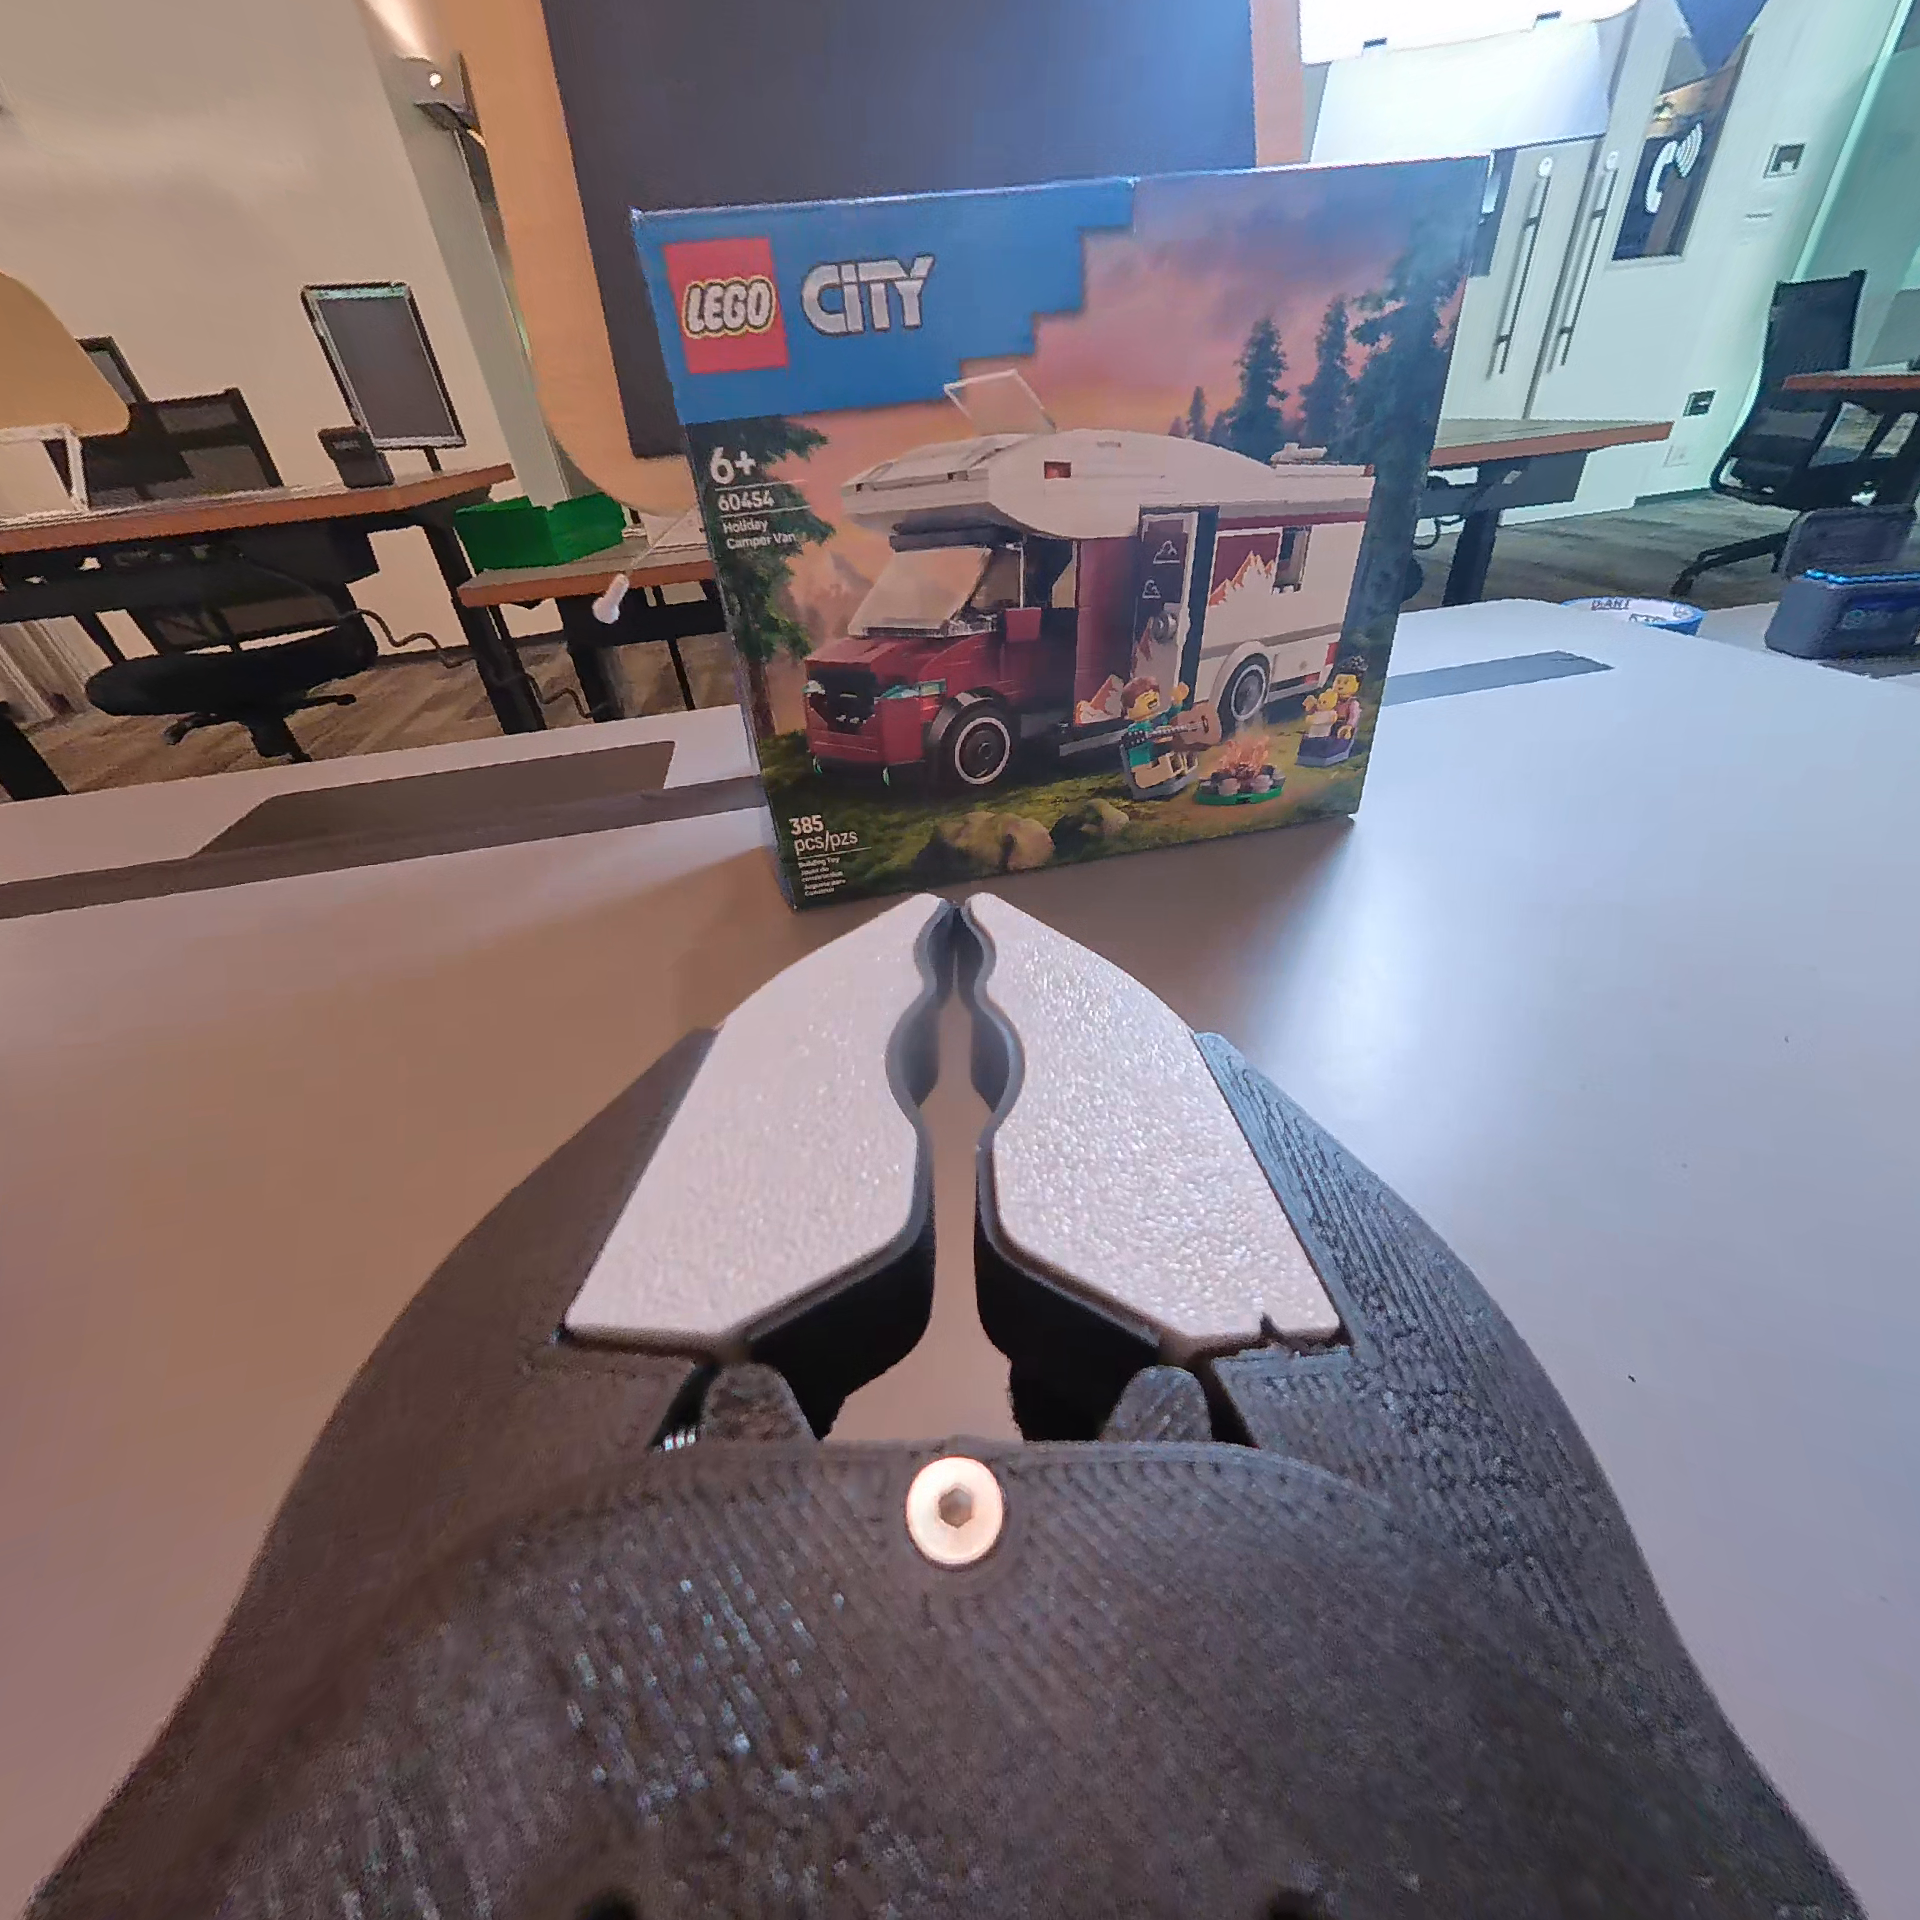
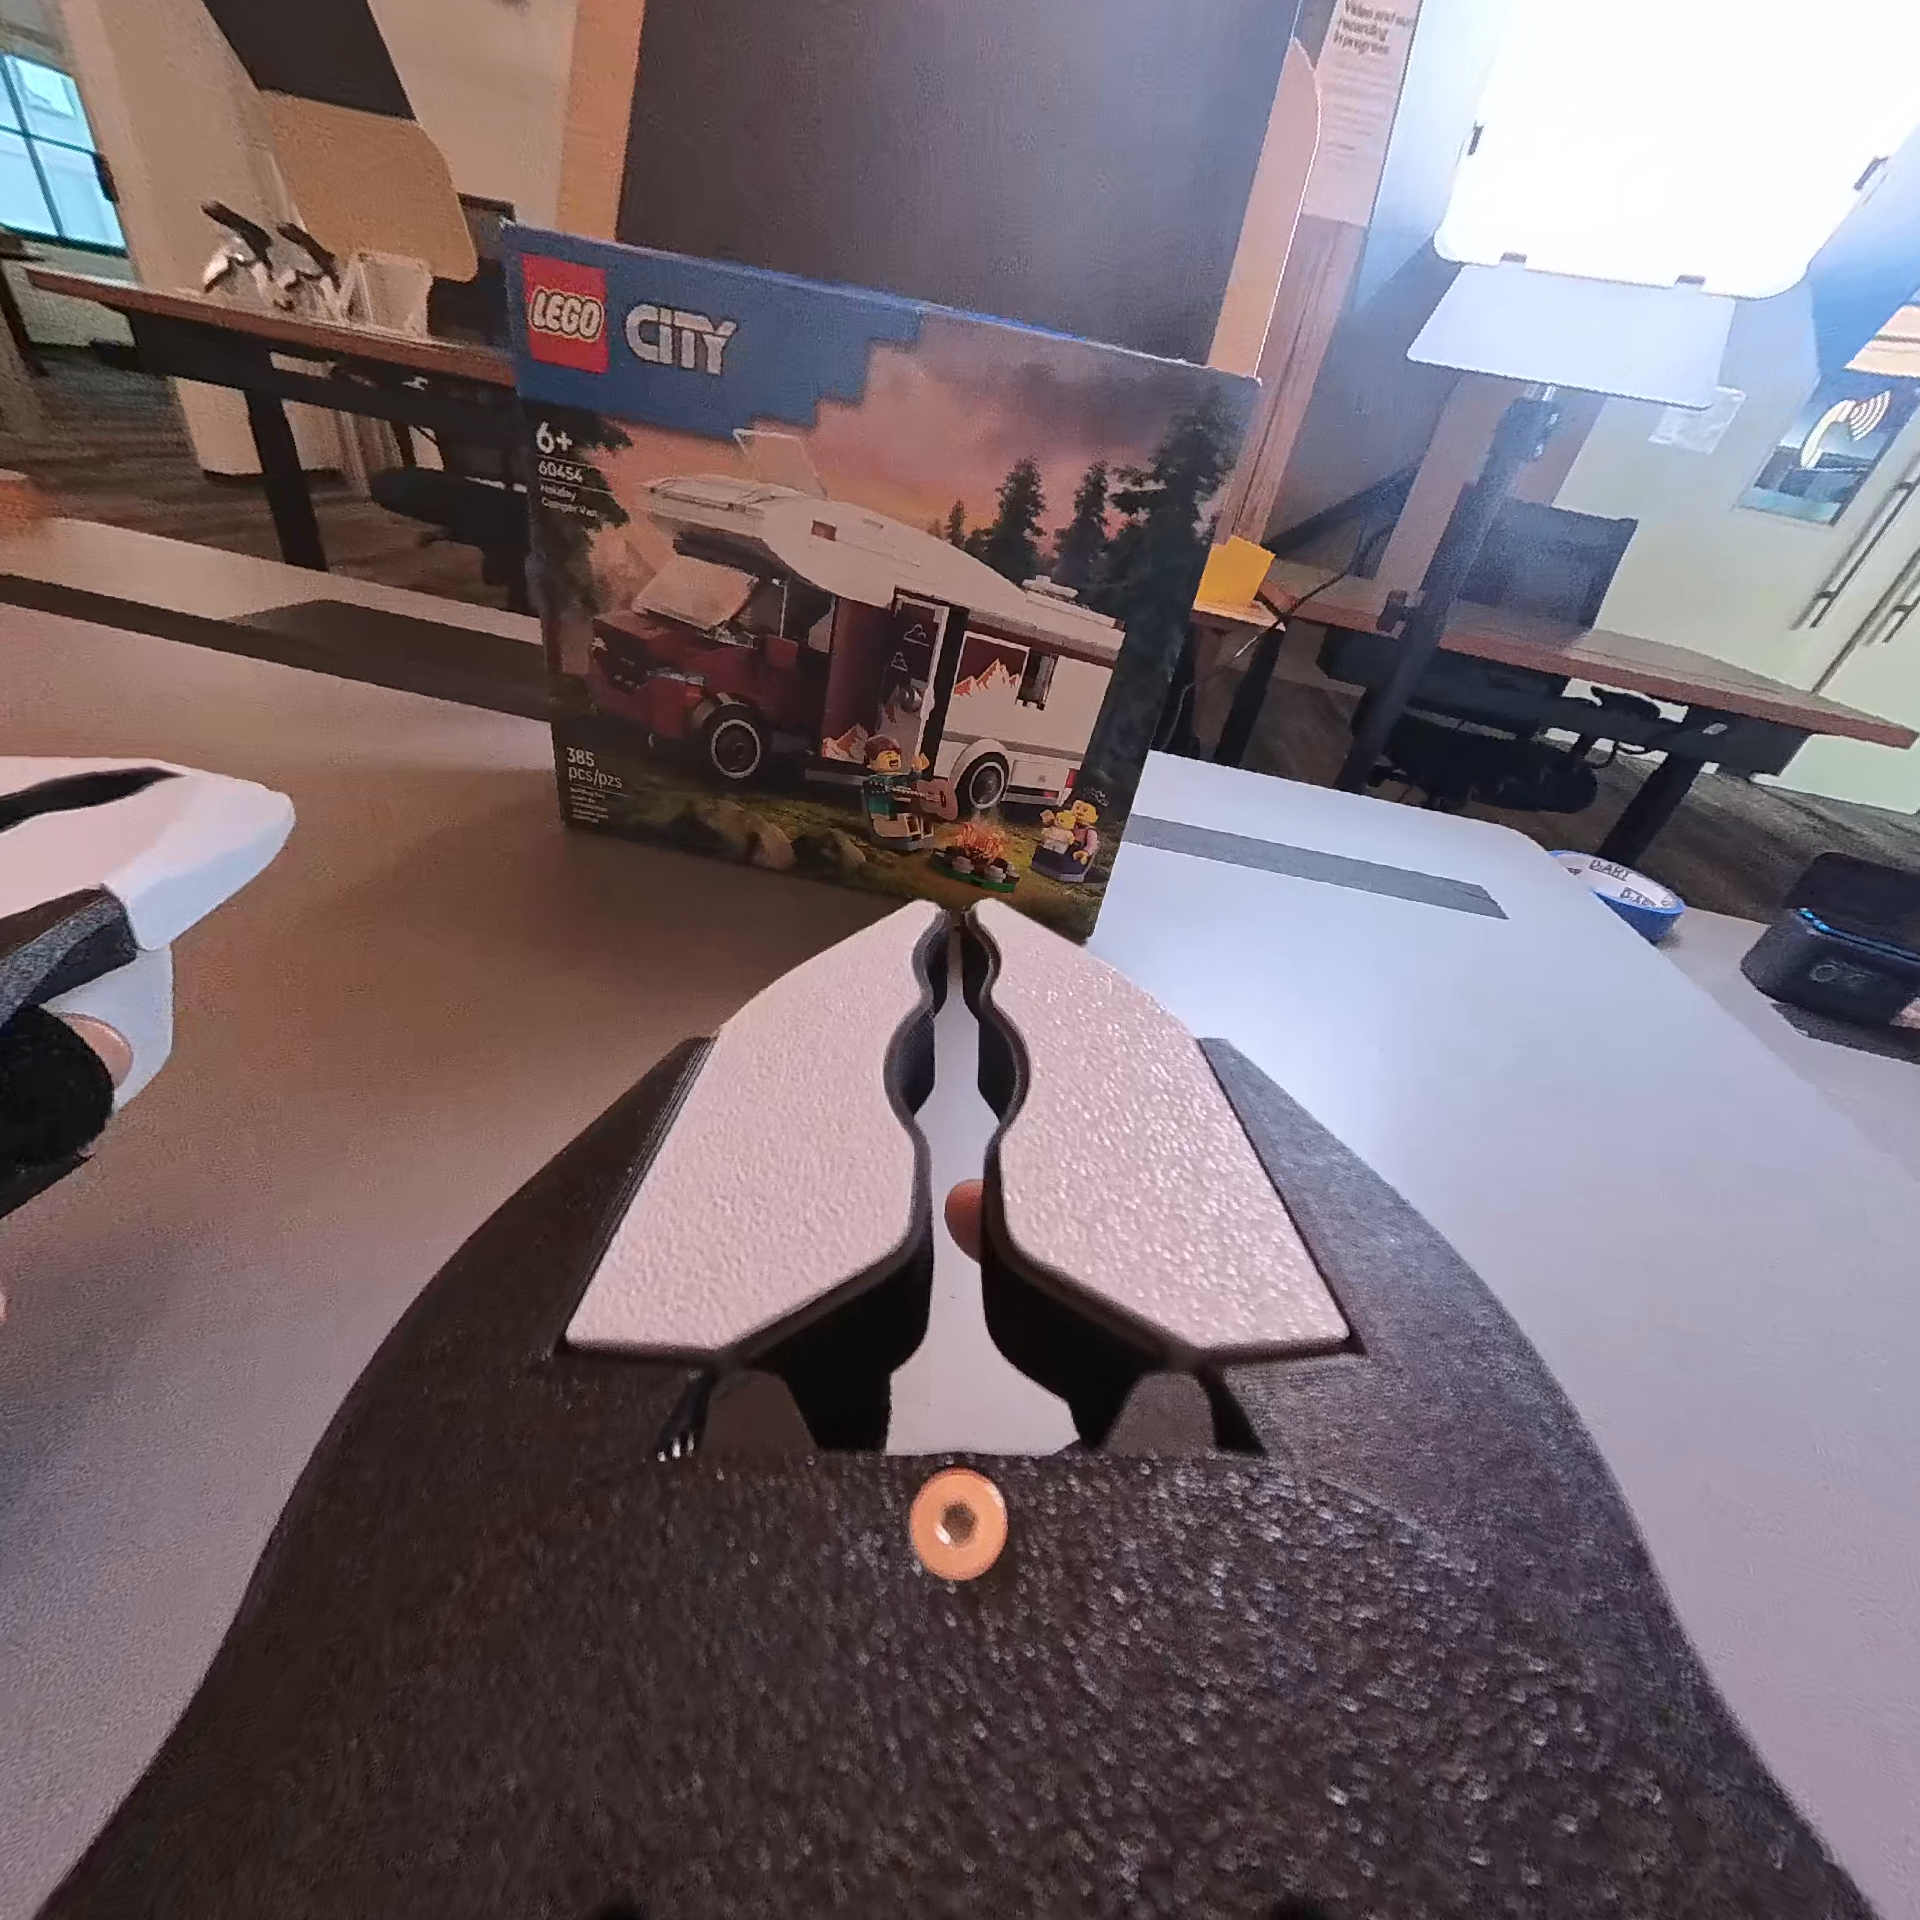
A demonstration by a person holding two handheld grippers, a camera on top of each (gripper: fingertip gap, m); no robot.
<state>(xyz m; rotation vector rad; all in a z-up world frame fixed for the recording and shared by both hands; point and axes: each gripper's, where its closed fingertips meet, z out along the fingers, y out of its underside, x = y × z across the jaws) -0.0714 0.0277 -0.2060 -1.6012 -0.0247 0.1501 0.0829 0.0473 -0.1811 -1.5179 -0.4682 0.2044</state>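
Left gripper is clenched, tips meeting w/ nothing between them, hovering over the pale table and aimed straight at the toy box. The box stands upright on the table just beyond the tips, printed front facing us (camper van picture, blue band across the top).

Right gripper is also pinched together, only a hairline slit at the tips, bare grasp, nothing caught. From this side the toy box sits a bit left of centre, turned slightly, its lower right corner just past the tips. A fingertip of the person shows through the gap farther back between the fingers.

Left gripper pokes in at the far left edge of the right wrist view, near the box but apart from it.

Off to the right on the table: a blue tape roll and a dark case w/ a blue strip, well apart from both grippers. Grey tape strip lies on the tabletop beside the box.
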